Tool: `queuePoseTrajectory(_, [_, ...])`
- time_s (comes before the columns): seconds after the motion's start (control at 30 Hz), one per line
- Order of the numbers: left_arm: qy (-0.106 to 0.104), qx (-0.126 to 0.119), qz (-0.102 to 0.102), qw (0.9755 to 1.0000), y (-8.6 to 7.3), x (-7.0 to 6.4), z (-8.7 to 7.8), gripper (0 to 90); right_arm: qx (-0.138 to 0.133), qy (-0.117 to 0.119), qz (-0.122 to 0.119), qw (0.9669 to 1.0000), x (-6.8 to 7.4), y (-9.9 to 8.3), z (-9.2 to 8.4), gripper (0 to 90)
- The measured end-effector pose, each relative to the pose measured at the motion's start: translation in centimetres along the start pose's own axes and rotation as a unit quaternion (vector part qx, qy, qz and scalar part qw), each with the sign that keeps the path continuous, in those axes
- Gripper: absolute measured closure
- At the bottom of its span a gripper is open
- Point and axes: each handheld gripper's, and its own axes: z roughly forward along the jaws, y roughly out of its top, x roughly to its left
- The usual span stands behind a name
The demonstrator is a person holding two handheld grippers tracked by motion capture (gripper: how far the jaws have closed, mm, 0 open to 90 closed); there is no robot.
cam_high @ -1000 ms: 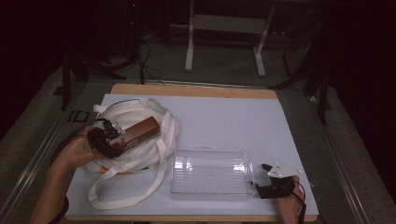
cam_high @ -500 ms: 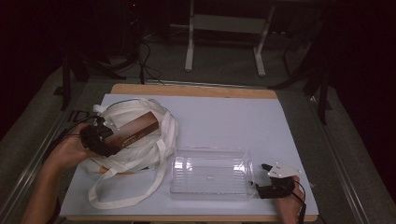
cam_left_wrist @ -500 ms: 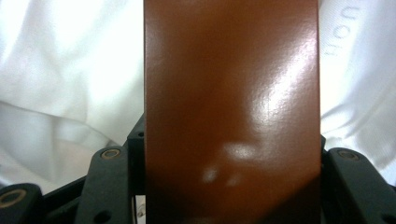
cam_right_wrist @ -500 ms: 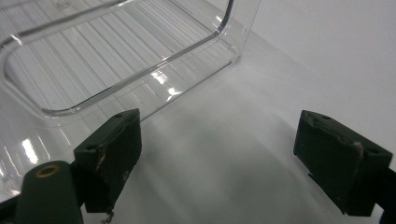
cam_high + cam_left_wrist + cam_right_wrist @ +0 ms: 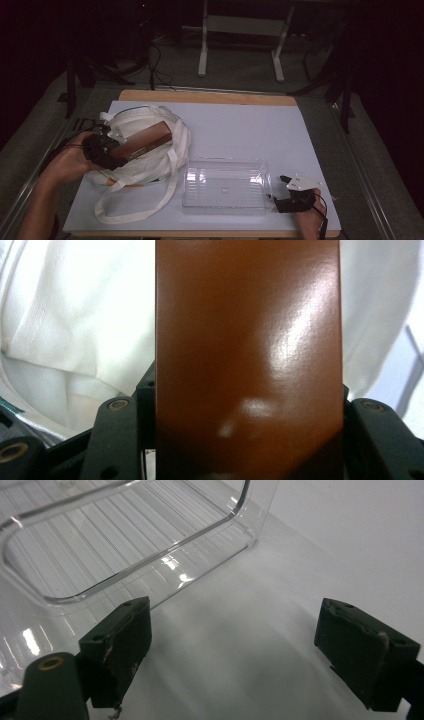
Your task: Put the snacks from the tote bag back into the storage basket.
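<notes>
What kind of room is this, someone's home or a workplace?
Most likely a lab or recording studio, not a home. A table with a plain white cover stands among dark surroundings, cables trail across the grey floor behind it, and a person works with a hand-held left gripper and right gripper.

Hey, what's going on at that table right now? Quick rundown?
Left gripper clamped on brown box, above white tote bag. Right gripper open, resting beside clear plastic bin. Bag straps trail near bin; nothing between box and bin.
</notes>
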Motion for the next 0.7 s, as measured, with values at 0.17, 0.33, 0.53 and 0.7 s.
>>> queuePoseTrajectory(0.17, [-0.015,-0.016,-0.002,0.9998,0.0,-0.1,-0.8,43.8,0.000,0.000,0.000,1.0000,0.0,0.0,0.0,15.0])
queuePoseTrajectory(0.33, [-0.028,-0.040,0.003,0.9988,0.0,-0.4,-1.7,43.8,0.000,0.000,0.000,1.0000,0.0,0.0,0.0,15.0])
queuePoseTrajectory(0.53, [-0.035,-0.043,0.019,0.9983,0.5,-1.1,-2.2,43.7,0.000,0.000,0.000,1.0000,0.0,0.0,0.0,15.0])
queuePoseTrajectory(0.7, [-0.044,-0.042,0.040,0.9973,1.1,-1.8,-2.1,43.8,0.000,0.000,0.001,1.0000,0.0,0.0,0.0,15.0])
